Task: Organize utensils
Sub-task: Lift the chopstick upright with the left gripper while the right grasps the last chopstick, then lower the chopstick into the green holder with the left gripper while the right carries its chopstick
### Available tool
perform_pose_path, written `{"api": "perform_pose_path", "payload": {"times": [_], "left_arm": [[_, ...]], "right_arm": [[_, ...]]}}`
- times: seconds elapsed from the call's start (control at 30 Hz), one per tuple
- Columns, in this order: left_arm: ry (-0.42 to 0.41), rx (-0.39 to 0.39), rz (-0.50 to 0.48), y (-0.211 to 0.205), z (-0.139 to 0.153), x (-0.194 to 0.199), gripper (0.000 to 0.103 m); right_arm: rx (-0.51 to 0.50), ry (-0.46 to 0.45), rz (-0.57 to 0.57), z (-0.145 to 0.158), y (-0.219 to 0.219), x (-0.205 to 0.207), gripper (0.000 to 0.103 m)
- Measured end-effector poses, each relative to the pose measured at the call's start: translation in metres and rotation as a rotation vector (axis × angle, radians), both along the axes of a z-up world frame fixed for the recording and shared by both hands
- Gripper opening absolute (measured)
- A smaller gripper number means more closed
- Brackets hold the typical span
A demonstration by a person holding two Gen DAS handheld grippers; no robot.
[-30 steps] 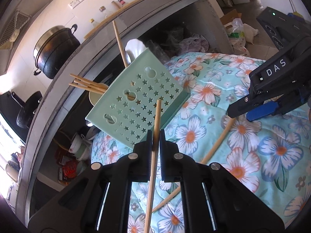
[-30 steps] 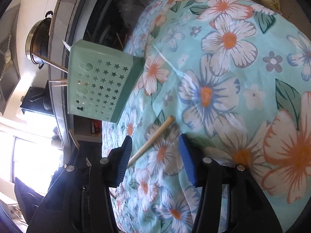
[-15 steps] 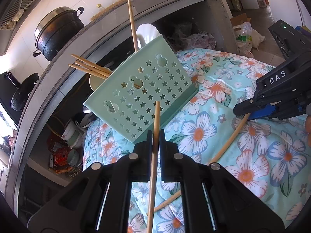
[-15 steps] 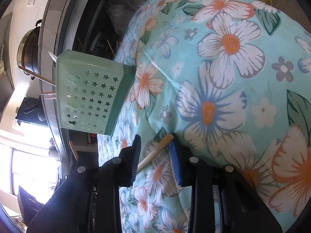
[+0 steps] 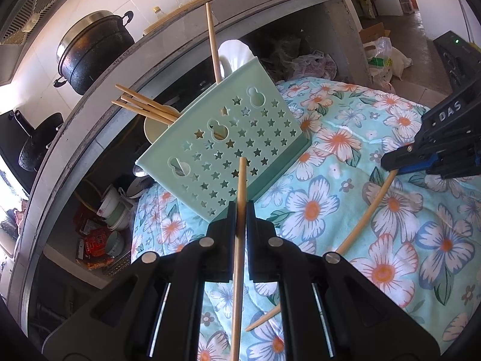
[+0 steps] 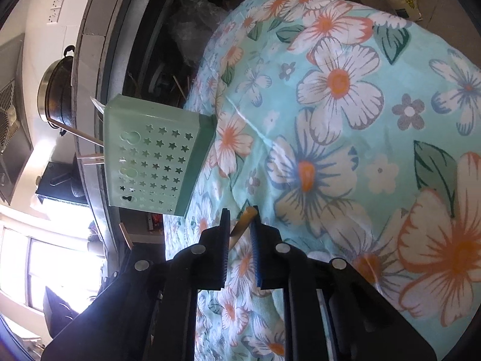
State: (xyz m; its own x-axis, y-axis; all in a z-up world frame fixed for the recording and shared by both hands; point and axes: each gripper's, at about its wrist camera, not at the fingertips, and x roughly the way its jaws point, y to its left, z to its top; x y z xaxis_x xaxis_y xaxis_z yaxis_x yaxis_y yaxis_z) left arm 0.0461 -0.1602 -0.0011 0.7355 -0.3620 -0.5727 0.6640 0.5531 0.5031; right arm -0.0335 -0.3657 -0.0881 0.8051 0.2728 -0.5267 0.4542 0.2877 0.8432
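left hand-held gripper point(image 5: 240, 210) clamps chopstick point(image 5: 239, 240), just short of holder point(image 5: 228, 141).

On my left gripper point(image 5: 240, 207) I see matte black plastic: two flat rectangular fingers point(image 5: 230, 219) set on angular arms that widen toward six o'clock. Round silver screw heads point(image 5: 206, 242) dot the arms, two on each side, and pale metal rails show through slots lower down. My right gripper point(image 6: 240, 222) has the same black frame and silver screws, but its fingers carry ribbed blue pads point(image 6: 256, 240) on the inner faces. At three o'clock in the left camera, the right gripper's black body bears white letters, "DAS" point(image 5: 450, 111), with a small green light point(image 5: 457, 41) on the housing above.
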Motion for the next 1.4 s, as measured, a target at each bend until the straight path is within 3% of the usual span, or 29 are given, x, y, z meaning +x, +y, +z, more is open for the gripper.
{"api": "perform_pose_path", "payload": {"times": [0.17, 0.3, 0.47, 0.7, 0.97, 1.17, 1.3, 1.4], "left_arm": [[-0.013, -0.011, 0.007, 0.003, 0.005, 0.000, 0.005], [0.007, -0.078, 0.019, 0.014, 0.028, 0.006, 0.004], [0.073, -0.255, 0.021, 0.038, 0.082, 0.025, 0.004], [0.099, -0.564, 0.037, 0.066, 0.166, 0.063, 0.004], [-0.006, -0.824, 0.010, 0.057, 0.230, 0.081, 0.004], [0.068, -0.865, 0.046, 0.030, 0.225, 0.117, 0.004], [0.059, -0.807, 0.076, 0.010, 0.209, 0.133, 0.004], [0.102, -0.758, 0.075, -0.002, 0.192, 0.143, 0.004]], "right_arm": [[-0.081, -0.052, -0.027, 0.029, -0.006, -0.018, 0.011], [-0.211, -0.096, -0.053, 0.065, -0.010, -0.037, 0.010], [-0.309, -0.135, -0.090, 0.096, -0.019, -0.057, 0.008], [-0.348, -0.146, -0.104, 0.101, -0.027, -0.067, 0.008], [-0.368, -0.158, -0.103, 0.103, -0.032, -0.068, 0.008], [-0.365, -0.160, -0.101, 0.102, -0.034, -0.066, 0.008], [-0.364, -0.155, -0.096, 0.101, -0.036, -0.065, 0.008], [-0.365, -0.154, -0.093, 0.102, -0.037, -0.064, 0.008]]}}
